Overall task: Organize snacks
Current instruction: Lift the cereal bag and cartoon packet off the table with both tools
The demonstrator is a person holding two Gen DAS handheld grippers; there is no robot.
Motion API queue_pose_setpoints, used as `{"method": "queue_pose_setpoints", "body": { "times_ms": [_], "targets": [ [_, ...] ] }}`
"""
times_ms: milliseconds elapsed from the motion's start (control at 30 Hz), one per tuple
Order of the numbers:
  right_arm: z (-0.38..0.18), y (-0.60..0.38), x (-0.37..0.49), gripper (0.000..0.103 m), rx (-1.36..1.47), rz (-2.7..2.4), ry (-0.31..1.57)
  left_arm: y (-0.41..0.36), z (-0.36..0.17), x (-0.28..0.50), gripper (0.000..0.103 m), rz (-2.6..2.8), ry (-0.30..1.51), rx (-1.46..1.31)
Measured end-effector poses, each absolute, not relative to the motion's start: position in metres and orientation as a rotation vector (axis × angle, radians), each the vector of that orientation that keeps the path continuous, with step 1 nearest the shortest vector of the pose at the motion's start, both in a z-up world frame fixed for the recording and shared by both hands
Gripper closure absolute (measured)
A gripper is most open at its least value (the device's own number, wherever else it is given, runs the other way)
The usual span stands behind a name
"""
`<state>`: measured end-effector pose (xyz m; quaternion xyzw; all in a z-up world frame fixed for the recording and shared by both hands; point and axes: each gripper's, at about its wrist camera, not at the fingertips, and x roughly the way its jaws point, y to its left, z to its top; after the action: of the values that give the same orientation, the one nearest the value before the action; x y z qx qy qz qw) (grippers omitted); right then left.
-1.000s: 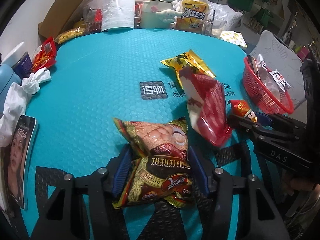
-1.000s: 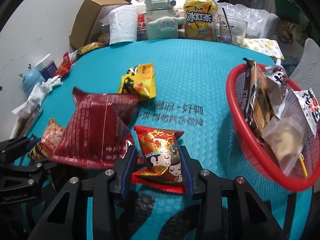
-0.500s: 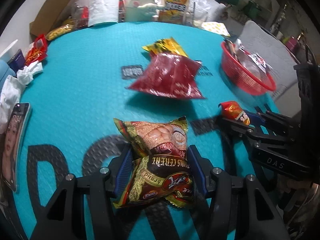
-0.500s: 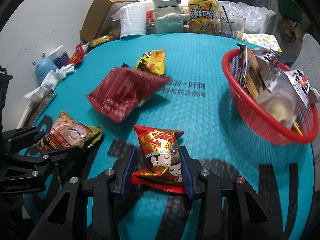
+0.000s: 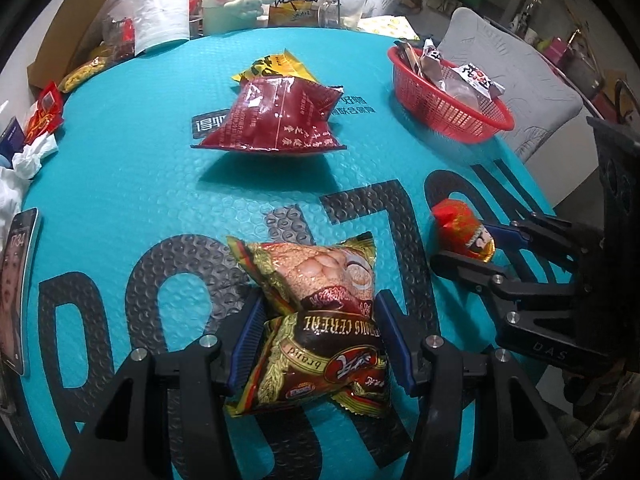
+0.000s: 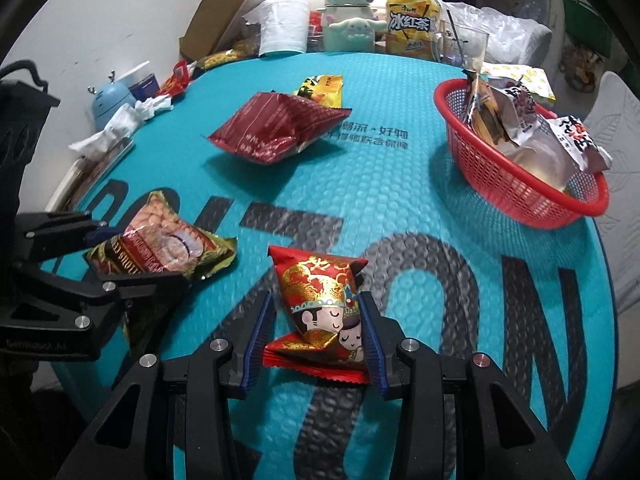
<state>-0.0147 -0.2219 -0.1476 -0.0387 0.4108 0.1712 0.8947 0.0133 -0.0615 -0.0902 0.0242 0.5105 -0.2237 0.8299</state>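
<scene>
Teal tabletop (image 5: 120, 184): left tool (image 5: 318, 338) clamps a brown cereal packet (image 5: 320, 320); right tool (image 6: 318, 338) clamps a red-gold snack packet (image 6: 320, 304). Both packets near the red basket (image 6: 516, 196), dark-red bag (image 6: 276, 128) beyond.

Even overhead light, sharp centres, heavy fisheye bending at the rims

I am seeing both wrist views curving hard at the edges, with black vignette filling the corners; the teal bubble-textured table mat (image 5: 120, 184) is bowing into a dome. Light is falling from above, throwing a soft shadow under the dark red foil snack bag (image 5: 276, 116) toward me. Glare is glinting off the glossy brown cereal packet (image 5: 320, 344) and the small red-and-gold foil packet (image 6: 324, 312). The red plastic mesh basket (image 6: 516, 184) is showing slight smear along its near rim, and the background clutter is looking softer.
</scene>
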Motion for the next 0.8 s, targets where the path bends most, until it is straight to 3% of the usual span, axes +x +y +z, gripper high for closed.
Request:
{"method": "queue_pose_setpoints", "body": {
  "times_ms": [133,200,300,400,600,800],
  "targets": [
    [-0.149,-0.225,-0.018,0.061,-0.06,0.35,0.851,-0.065,-0.094,0.015,0.045,-0.466,1.088,0.063],
    [-0.149,-0.226,-0.018,0.06,-0.056,0.354,0.852,-0.069,-0.095,0.014,0.038,-0.469,1.078,0.084],
    [-0.149,-0.226,-0.019,0.057,-0.059,0.359,0.852,-0.075,-0.096,0.012,0.038,-0.454,1.063,0.132],
    [-0.149,-0.229,-0.02,0.046,-0.049,0.364,0.852,-0.08,-0.098,0.012,0.038,-0.435,1.052,0.173],
    [-0.15,-0.232,-0.021,0.045,-0.038,0.361,0.852,-0.078,-0.099,0.009,0.038,-0.431,1.025,0.157],
    [-0.151,-0.227,-0.021,0.046,-0.071,0.359,0.838,-0.075,-0.098,0.005,0.05,-0.412,0.985,0.167]
  ]
}}
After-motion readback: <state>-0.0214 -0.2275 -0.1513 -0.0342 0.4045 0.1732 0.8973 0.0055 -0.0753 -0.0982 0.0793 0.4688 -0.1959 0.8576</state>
